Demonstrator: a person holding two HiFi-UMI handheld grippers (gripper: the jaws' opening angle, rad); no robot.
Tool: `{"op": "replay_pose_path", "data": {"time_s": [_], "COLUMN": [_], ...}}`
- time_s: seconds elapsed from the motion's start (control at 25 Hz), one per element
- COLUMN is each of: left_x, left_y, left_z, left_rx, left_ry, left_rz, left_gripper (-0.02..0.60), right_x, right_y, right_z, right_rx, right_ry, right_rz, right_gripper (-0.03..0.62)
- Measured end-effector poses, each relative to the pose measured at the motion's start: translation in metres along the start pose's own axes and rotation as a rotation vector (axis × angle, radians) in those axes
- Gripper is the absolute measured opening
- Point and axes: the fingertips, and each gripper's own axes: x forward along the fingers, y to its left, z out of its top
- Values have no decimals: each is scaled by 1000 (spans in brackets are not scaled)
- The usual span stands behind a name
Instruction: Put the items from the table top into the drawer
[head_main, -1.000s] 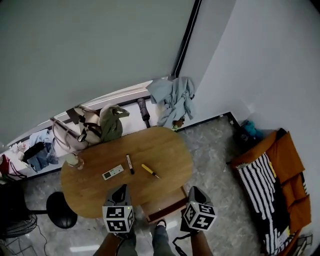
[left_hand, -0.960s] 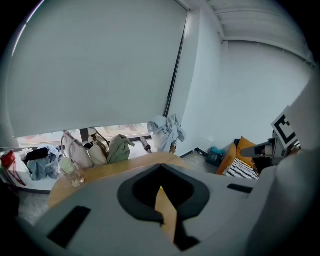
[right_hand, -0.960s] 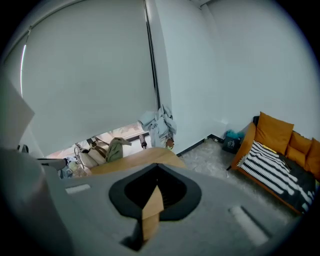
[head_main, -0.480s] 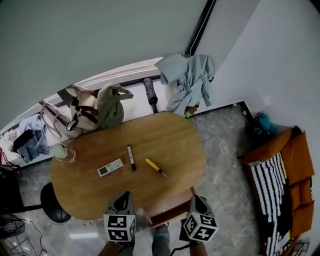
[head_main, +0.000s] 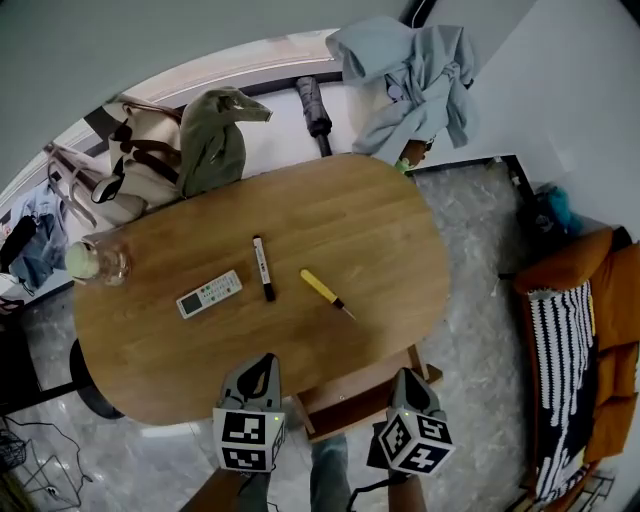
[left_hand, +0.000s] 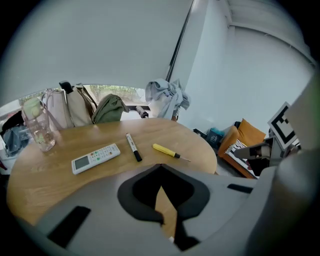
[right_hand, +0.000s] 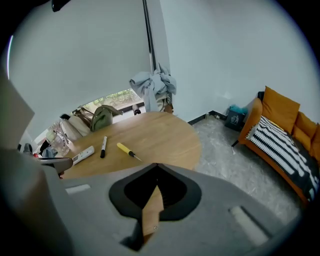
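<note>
Oval wooden table (head_main: 340, 215) | remote control (head_main: 209, 294), black marker (head_main: 263, 268) and yellow screwdriver (head_main: 322, 289) laid apart mid-top | drawer (head_main: 352, 398) seen under near edge | left gripper (head_main: 262, 364) and right gripper (head_main: 408, 378) held at that edge, jaws clenched, nothing grasped

Pale walls (head_main: 590, 90), grey marbled floor (head_main: 470, 250); orange sofa (head_main: 572, 265) w/ striped throw (head_main: 565, 380) at rt; oval wood table (head_main: 350, 220) in centre.

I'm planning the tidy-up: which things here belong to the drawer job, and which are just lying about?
Job: remote control, black marker, yellow screwdriver, drawer.
Lying about: tan bag, green bag, blue clothes, orange sofa. Glass on the table: unclear.
</note>
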Motion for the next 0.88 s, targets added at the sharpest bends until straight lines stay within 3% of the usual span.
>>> {"op": "replay_pose_path", "data": {"time_s": [0.32,0.88], "left_x": [16,29], "left_y": [6,-1], "left_z": [-34,-29], "left_rx": [8,-5], "left_ry": [41,54], "left_rz": [-7,-65], "left_gripper": [-6,-6], "right_x": [15,14], "right_y": [-5,-25], "right_z": [-36,-41], "right_rx": [7,65], "right_ry": [54,47], "right_rz": [-6,-21], "right_gripper": [5,5]}}
